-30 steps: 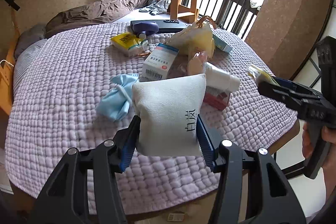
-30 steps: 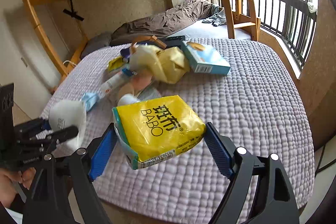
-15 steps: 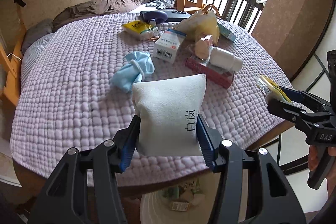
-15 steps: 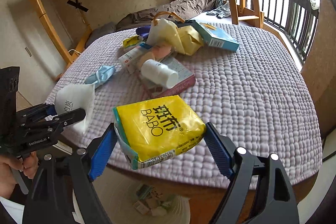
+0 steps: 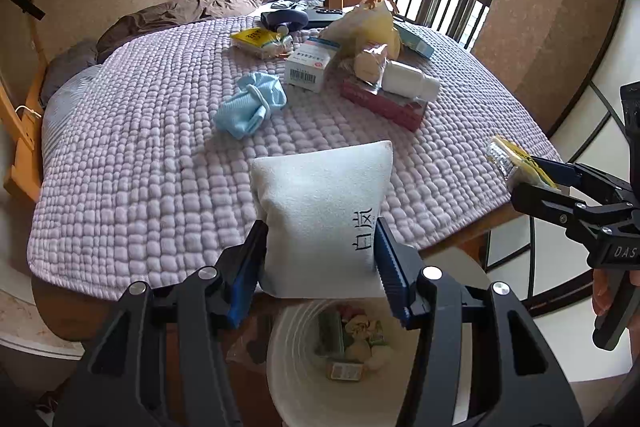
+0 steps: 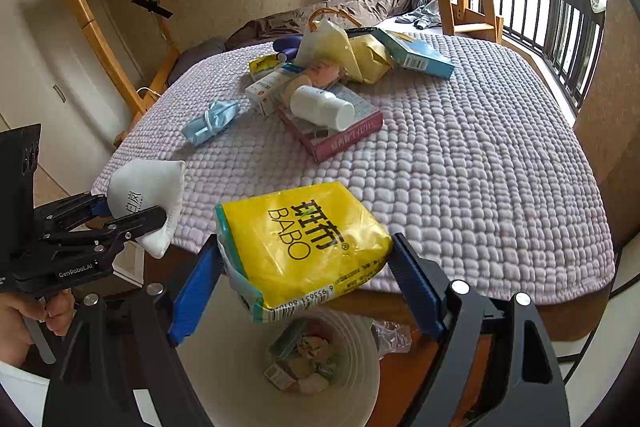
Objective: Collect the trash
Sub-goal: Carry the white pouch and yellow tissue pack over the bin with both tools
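Observation:
My left gripper [image 5: 318,247] is shut on a white fabric pouch [image 5: 320,211] with black characters, held just past the table's near edge above a white trash bin [image 5: 296,379]. My right gripper [image 6: 304,275] is shut on a yellow BABO tissue pack [image 6: 300,243], also held over the bin [image 6: 224,379], which has several scraps inside. Each gripper shows in the other's view: the right one [image 5: 520,175] at the right, the left one [image 6: 132,215] at the left.
The round table with a lilac quilted cover [image 5: 140,155] holds a crumpled blue mask [image 5: 250,105], a white medicine box [image 5: 310,67], a white bottle [image 5: 408,81] on a red book [image 5: 384,103], a yellow bag [image 5: 372,23] and a teal box [image 6: 412,53]. A bunk bed stands behind.
Both grippers have drawn back from over the table to beyond its near edge, carrying the pouch and the tissue pack. The trash bin has come into view beneath them.

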`<move>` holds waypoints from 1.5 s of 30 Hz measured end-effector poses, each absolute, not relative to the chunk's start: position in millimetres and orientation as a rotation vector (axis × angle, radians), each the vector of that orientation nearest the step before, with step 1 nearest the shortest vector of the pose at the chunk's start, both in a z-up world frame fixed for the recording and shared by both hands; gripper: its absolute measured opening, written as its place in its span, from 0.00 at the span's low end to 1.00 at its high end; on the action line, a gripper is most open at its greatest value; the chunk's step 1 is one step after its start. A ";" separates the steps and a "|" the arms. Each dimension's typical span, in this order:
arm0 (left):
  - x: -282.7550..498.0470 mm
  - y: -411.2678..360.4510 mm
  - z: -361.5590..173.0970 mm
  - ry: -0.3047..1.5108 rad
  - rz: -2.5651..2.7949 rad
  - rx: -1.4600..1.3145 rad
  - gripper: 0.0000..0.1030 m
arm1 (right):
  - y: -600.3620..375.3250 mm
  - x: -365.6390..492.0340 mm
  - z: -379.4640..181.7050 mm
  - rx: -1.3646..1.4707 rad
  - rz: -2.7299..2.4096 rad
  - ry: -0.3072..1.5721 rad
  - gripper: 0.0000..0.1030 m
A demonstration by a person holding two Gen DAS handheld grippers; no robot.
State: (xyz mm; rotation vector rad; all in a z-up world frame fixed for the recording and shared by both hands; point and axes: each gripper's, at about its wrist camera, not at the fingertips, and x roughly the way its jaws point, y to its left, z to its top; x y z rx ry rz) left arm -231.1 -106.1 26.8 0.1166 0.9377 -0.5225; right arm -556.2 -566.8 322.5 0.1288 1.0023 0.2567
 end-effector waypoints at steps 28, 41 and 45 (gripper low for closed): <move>-295.1 -103.3 1.4 1.039 -0.617 0.245 0.53 | -541.3 -616.1 306.8 0.113 0.359 1.125 0.79; -300.8 -109.7 -30.3 1.131 -0.631 0.303 0.53 | -530.2 -622.9 278.4 0.096 0.365 1.203 0.79; -302.3 -110.2 -40.3 1.155 -0.630 0.317 0.53 | -526.6 -623.5 268.2 0.086 0.363 1.224 0.79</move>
